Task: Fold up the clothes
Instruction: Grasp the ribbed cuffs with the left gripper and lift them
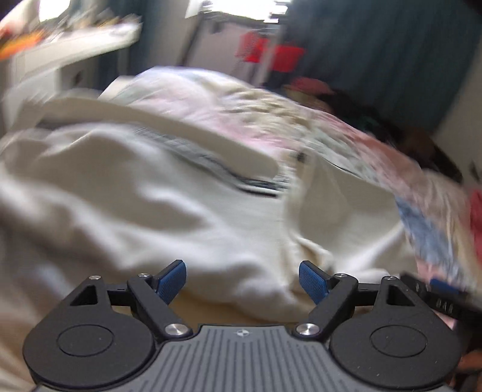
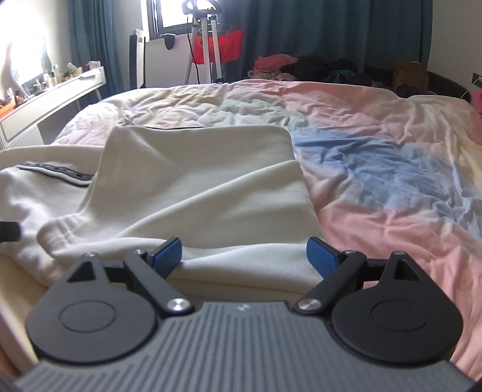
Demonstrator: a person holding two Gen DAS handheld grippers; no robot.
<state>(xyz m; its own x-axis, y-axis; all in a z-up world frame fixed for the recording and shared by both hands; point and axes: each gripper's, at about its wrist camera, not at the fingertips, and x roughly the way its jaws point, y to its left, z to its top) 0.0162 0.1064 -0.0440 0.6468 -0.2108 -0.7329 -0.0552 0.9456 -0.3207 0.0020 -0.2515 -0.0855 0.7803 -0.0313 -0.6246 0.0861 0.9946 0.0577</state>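
Cream garment (image 2: pixel 195 187): soft matt knit cloth, finely ribbed, with a dark woven stripe trim near its left sleeve. Bedsheet (image 2: pixel 376 169) beside the garment: thin crumpled cotton-like cloth, matt. Right hand-held gripper (image 2: pixel 244 256): matt black plastic, blue textured pads (image 2: pixel 319 256), shiny metal screws.

Teal curtains (image 2: pixel 331 27), bright window (image 2: pixel 171 15), white dresser (image 2: pixel 54 93), pastel bedspread (image 2: pixel 376 156)
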